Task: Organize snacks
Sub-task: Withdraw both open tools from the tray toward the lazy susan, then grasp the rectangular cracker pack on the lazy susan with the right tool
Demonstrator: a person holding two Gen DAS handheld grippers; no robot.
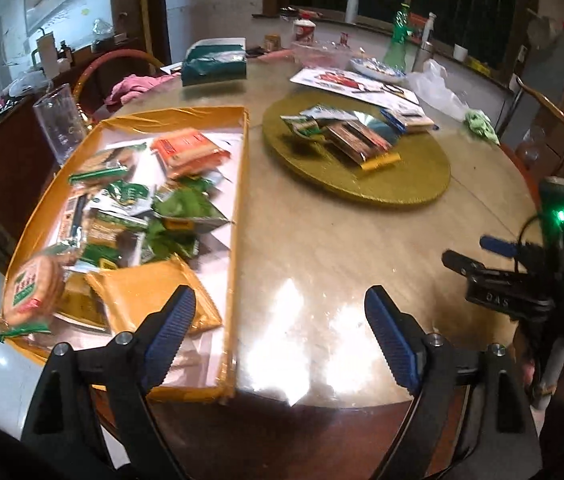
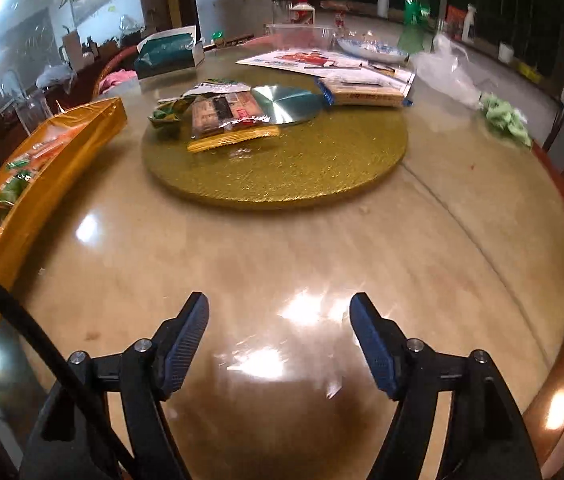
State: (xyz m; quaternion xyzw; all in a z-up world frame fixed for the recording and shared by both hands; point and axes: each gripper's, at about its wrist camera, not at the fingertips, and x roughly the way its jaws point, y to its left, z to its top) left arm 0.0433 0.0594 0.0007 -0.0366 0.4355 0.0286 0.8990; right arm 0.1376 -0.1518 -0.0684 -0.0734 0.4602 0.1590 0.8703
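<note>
From the left wrist view, the shallow orange cardboard tray (image 1: 241, 184) near the round marble-look surface (image 1: 314, 248) edge already holds most of the wrapped snacks (image 1: 133, 216), green, orange and yellow packets heaped together. A smaller pile of packets (image 1: 354, 136) lies on the round gold glitter board (image 1: 414, 184), so the sorting looks well along but unfinished. The left tongs (image 1: 279, 328) hover above the tray's near corner, spread apart and empty (the right hand's device shows at the frame's edge).

From the right wrist view, the right tongs (image 2: 279, 328) hang over bare surface, also apart and empty, aimed toward the board's remaining packets, well short of them.
</note>
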